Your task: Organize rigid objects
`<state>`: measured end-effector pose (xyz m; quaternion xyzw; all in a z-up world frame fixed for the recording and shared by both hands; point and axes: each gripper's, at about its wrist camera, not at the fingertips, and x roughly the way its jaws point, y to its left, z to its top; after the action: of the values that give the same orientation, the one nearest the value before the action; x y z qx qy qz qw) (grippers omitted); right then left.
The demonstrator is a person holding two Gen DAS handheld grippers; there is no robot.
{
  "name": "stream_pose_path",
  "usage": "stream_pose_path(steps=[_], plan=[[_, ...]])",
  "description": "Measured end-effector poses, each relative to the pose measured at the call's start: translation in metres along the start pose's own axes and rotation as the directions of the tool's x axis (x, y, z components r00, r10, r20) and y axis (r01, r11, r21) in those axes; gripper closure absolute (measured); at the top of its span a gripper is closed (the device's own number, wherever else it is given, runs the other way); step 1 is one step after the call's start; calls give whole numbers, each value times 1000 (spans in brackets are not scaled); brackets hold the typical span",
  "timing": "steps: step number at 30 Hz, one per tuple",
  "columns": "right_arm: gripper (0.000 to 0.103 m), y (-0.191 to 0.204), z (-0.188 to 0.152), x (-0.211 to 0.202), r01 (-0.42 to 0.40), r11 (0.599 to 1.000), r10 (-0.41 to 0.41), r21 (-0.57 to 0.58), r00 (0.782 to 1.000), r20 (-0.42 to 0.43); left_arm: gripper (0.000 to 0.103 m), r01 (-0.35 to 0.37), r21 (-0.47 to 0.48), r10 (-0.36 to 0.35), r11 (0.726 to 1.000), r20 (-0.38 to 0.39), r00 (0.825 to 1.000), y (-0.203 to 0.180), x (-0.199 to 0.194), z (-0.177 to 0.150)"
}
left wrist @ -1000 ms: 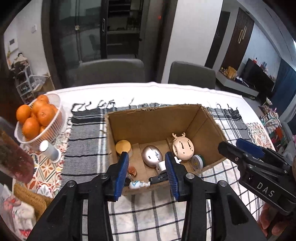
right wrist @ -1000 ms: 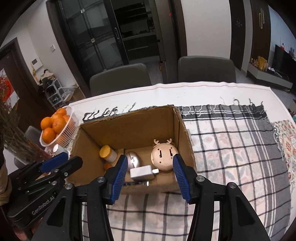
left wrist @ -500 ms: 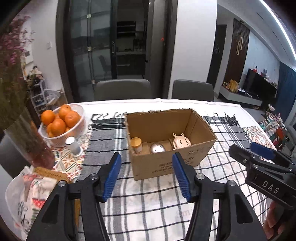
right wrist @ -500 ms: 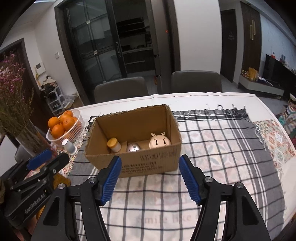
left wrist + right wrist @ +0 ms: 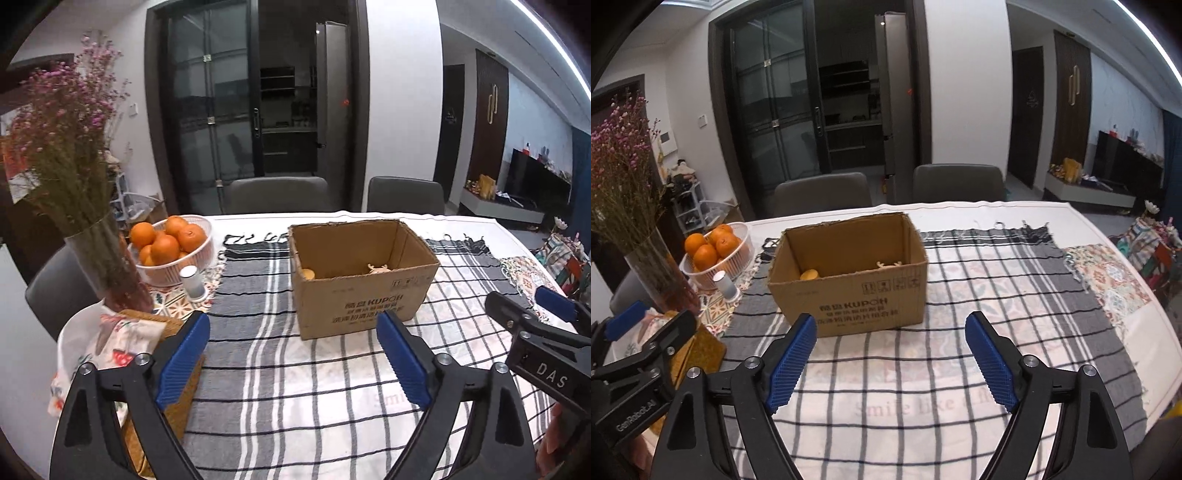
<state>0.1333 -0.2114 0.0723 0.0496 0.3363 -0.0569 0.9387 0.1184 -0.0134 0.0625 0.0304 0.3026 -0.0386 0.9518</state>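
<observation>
An open cardboard box (image 5: 364, 291) (image 5: 857, 299) stands on the checked tablecloth in the middle of the table. Over its near wall only a yellow-lidded jar (image 5: 307, 273) (image 5: 809, 274) and the antlers of a tan deer-shaped thing (image 5: 377, 268) (image 5: 888, 264) show; the rest inside is hidden. My left gripper (image 5: 293, 326) hangs well in front of the box, its jaws opening with nothing between them. My right gripper (image 5: 891, 325) hovers in front of the box too, its jaws opening and empty. Each gripper shows at the edge of the other's view.
A white basket of oranges (image 5: 173, 243) (image 5: 716, 251), a small white cylinder (image 5: 191, 282) and a glass vase of dried flowers (image 5: 107, 269) stand at the left. A woven box and printed cloth (image 5: 122, 343) lie at the near left. Two grey chairs (image 5: 277, 194) stand behind the table.
Both grippers have drawn back and up from the box, which now looks smaller and farther. Their jaws have spread much wider. The items stay inside the box.
</observation>
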Motion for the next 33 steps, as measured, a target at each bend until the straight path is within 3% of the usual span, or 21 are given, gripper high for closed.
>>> stream_pose_path(steps=[12,33], plan=[[13,4,-17,-34,60,998,-59,-21,997,53,1,-46,-12,46,999,49,998,6,-28,-18],[11,0,-24,-60,39,999,-38,-3,994,105,0,-44,-21,46,999,99,994,2,-57,-25]])
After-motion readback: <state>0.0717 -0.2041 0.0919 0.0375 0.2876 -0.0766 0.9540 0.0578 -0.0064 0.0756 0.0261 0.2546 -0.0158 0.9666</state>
